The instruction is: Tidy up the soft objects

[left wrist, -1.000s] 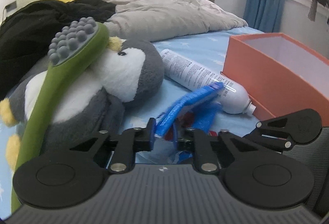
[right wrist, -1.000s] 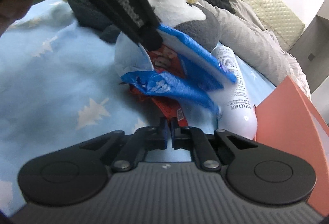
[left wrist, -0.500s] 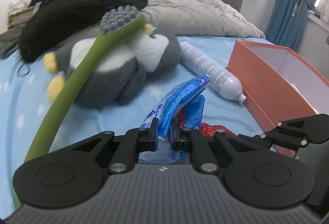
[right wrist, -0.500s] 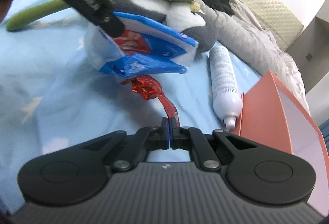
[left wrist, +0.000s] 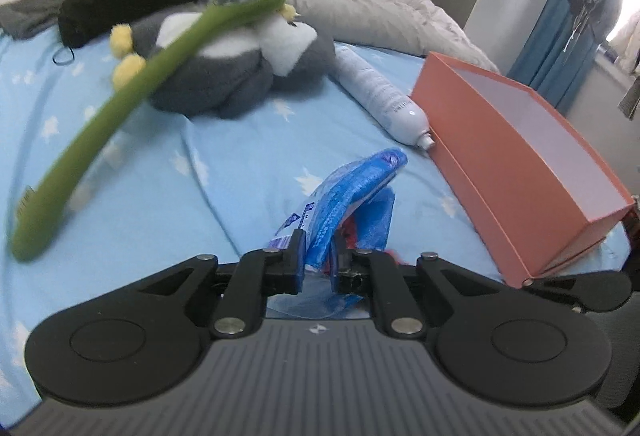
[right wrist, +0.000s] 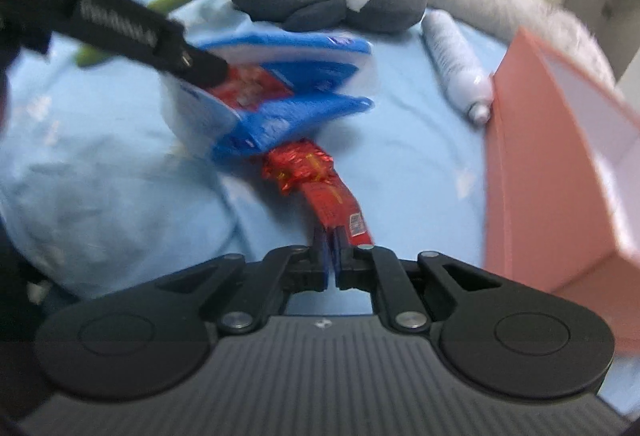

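The left gripper (left wrist: 318, 256) is pinching the corner of a blue packet (left wrist: 352, 191) above the star-print sheet (left wrist: 160, 171). The right gripper (right wrist: 330, 248) is nipping the tail of a red wrapper (right wrist: 316, 175), its jaws having just been easing apart slightly. Beyond are lying a penguin plush (left wrist: 240, 75), a green brush (left wrist: 132, 91), a white bottle (left wrist: 380, 95) and an orange box (left wrist: 500, 163).

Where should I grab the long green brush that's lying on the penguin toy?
Grab the green brush by its thin handle end, the part that slopes down off the penguin toy toward the blue sheet. Come from above there: nothing crowds it, while the bumpy grey head rests on the toy.
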A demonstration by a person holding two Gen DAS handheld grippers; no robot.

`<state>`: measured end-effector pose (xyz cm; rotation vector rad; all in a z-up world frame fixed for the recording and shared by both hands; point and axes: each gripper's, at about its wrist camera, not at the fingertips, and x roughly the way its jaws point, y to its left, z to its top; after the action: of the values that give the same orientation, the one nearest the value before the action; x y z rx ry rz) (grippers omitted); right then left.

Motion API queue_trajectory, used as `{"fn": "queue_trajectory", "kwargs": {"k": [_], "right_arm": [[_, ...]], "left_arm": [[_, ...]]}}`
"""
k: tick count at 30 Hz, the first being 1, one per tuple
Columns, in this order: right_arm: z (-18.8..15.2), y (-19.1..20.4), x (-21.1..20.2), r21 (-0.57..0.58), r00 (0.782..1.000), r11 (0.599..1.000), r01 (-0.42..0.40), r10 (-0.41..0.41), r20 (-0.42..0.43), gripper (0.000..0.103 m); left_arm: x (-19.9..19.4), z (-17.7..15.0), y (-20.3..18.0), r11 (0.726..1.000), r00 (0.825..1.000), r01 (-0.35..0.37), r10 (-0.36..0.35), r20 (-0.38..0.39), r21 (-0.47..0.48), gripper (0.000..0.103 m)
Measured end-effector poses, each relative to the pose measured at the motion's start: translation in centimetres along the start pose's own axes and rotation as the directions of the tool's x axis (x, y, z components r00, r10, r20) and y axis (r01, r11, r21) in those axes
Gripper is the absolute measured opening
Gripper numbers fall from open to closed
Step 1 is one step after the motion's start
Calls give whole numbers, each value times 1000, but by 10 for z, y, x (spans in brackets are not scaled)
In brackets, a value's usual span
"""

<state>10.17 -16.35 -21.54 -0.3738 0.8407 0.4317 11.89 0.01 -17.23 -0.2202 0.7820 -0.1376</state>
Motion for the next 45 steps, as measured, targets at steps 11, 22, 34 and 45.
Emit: {"fn": "queue_trajectory", "kwargs": {"k": [11,22,34,45], "right_arm": [[5,-29,-12,48,977,979,-199,194,87,59],[30,-31,33,-65,969,970,-233,237,63,72],[29,-19,56,-68,958,957,-281,284,35,67],[24,-36,47,5,986,987,-163,163,27,65]], "left_arm": [[11,-4,19,986,993,119,-116,38,-114,70],[45,-2,37,974,988,152,-157,-14,-171,84],[62,-6,34,984,993,103,-111,-50,-146,81],[65,-7,29,989,994,85,-92,-53,-117,76]]}}
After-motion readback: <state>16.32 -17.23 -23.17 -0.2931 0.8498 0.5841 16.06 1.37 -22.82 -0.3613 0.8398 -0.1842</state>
